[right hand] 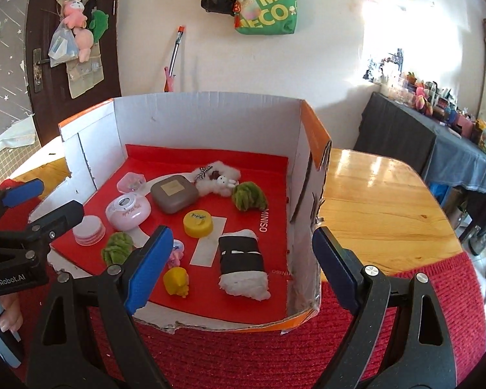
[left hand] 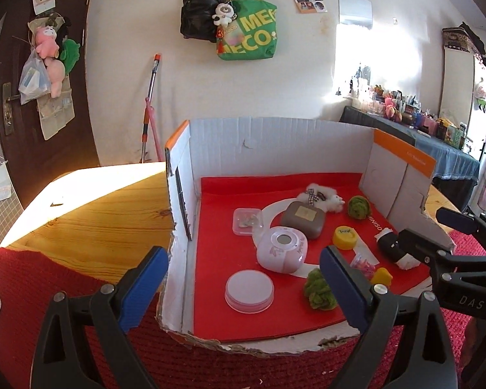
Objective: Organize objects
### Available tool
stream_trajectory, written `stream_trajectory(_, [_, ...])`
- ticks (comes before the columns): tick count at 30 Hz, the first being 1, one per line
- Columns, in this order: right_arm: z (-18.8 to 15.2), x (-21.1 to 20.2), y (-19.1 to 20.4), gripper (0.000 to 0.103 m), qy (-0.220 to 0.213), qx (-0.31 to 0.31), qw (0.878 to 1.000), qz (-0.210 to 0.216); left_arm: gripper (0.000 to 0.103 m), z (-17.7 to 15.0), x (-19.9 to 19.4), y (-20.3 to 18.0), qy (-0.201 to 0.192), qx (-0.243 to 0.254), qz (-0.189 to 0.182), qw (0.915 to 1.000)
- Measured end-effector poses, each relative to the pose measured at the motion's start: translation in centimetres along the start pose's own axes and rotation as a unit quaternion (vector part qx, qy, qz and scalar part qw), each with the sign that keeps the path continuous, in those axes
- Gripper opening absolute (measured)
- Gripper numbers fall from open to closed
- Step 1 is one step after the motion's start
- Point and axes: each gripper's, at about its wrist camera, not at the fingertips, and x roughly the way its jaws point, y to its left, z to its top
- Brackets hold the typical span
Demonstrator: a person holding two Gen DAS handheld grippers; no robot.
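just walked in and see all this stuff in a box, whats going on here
A person holds a gripper in each hand over a cut-open cardboard box lined in red. The left gripper and right gripper are both open and hold nothing. Inside the box lie small things not yet picked up: a pink pot, its lid, a brown case, a yellow cap and a sushi toy.
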Motion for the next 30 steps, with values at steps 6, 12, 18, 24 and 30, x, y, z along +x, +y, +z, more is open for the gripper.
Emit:
stream_trajectory(6, [-0.27,0.38,0.07,0.088,-0.001,-0.003,1.000,-0.007,0.096,-0.02,0.49,0.21,0.007,-0.007,-0.004,0.9999])
stream_trajectory(12, [-0.35,0.39,-0.12,0.092,-0.002,0.001,1.000,-0.008,0.096,-0.10,0.50,-0.09,0.006,0.000,-0.001,1.0000])
stream_trajectory(18, [-0.39,0.36,-0.25,0.092,-0.004,0.006,1.000,-0.007,0.096,-0.16,0.51,-0.20,0.007,0.001,0.000,1.0000])
stream_trajectory(24, [-0.41,0.47,-0.40,0.093,-0.002,0.011,1.000,-0.006,0.097,-0.24,0.55,-0.20,0.009,-0.001,0.001,1.0000])
stream_trajectory(30, [-0.40,0.43,-0.41,0.093,-0.003,0.011,1.000,-0.006,0.099,-0.27,0.58,-0.18,0.011,-0.002,0.001,0.9999])
